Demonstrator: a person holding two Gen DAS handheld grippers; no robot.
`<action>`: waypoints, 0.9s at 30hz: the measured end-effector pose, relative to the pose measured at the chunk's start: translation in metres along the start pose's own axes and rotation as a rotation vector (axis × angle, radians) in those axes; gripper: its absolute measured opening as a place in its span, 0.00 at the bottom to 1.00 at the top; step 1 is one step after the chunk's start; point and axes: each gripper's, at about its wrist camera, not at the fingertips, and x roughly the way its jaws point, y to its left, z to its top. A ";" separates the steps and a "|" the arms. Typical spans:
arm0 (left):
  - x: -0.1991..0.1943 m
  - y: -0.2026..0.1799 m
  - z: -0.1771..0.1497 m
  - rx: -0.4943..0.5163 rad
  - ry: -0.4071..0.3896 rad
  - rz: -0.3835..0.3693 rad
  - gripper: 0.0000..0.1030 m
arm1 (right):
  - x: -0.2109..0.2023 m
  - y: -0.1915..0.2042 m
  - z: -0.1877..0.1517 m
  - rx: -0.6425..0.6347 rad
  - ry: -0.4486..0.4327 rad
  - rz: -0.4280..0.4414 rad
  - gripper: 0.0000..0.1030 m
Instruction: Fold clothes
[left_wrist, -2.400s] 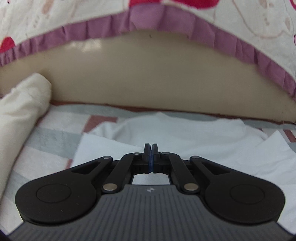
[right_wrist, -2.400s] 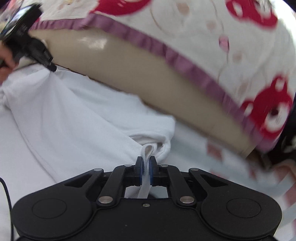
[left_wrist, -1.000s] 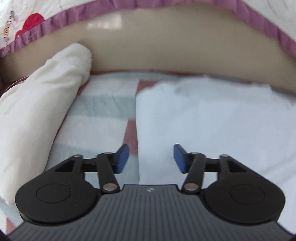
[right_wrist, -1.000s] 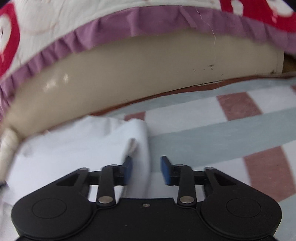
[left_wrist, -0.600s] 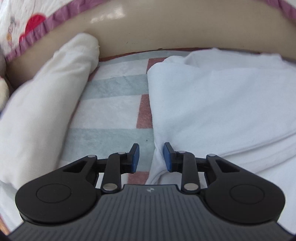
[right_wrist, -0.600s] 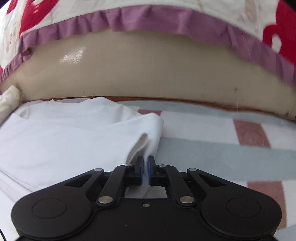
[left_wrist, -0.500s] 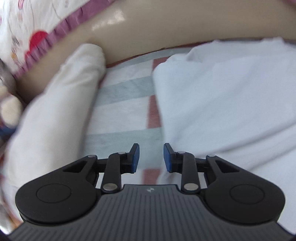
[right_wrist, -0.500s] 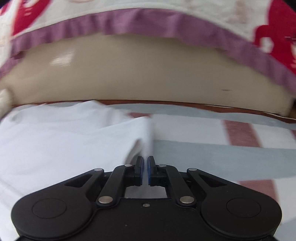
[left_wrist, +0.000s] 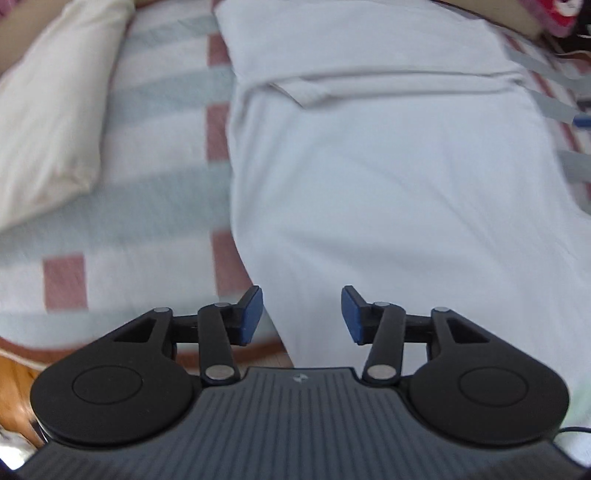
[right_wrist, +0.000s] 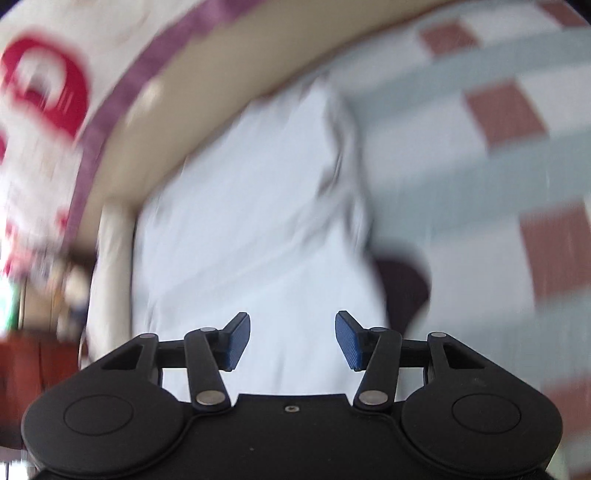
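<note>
Release marks this moment: both tools now hang wide and empty. A moment ago the right gripper (right_wrist: 292, 341) was pinched on the folded corner of the white garment (left_wrist: 388, 166), and the left gripper (left_wrist: 301, 315) stood narrow at the garment's left edge; both have since spread their blue pads and drawn back toward the near side. The garment lies flat on the striped blanket (left_wrist: 147, 206) as a long narrow strip, sides apparently turned in, with a folded-over layer showing as a crosswise edge near its far end. The left tool hovers above the strip's near left border; the right view, heavily blurred by motion, shows the same cloth (right_wrist: 240, 221) running away between its open pads.

Judging from this, the lengthwise fold is set and the next grasp is probably at the near hem, to bring it up toward the far end.

A cream rolled cloth (left_wrist: 51, 122) lies well to the left, apart from the garment. No readable writing or brand shows; only a small unreadable mark sits on the left tool's body.
</note>
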 end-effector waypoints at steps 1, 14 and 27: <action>-0.003 0.003 -0.008 -0.007 0.014 -0.034 0.51 | -0.004 0.008 -0.015 -0.050 0.036 -0.010 0.55; 0.001 0.033 -0.088 -0.205 0.121 -0.345 0.51 | -0.046 0.061 -0.117 -0.320 0.318 -0.230 0.55; 0.006 0.044 -0.125 -0.417 0.048 -0.490 0.58 | -0.073 0.112 -0.170 -0.560 0.313 -0.294 0.55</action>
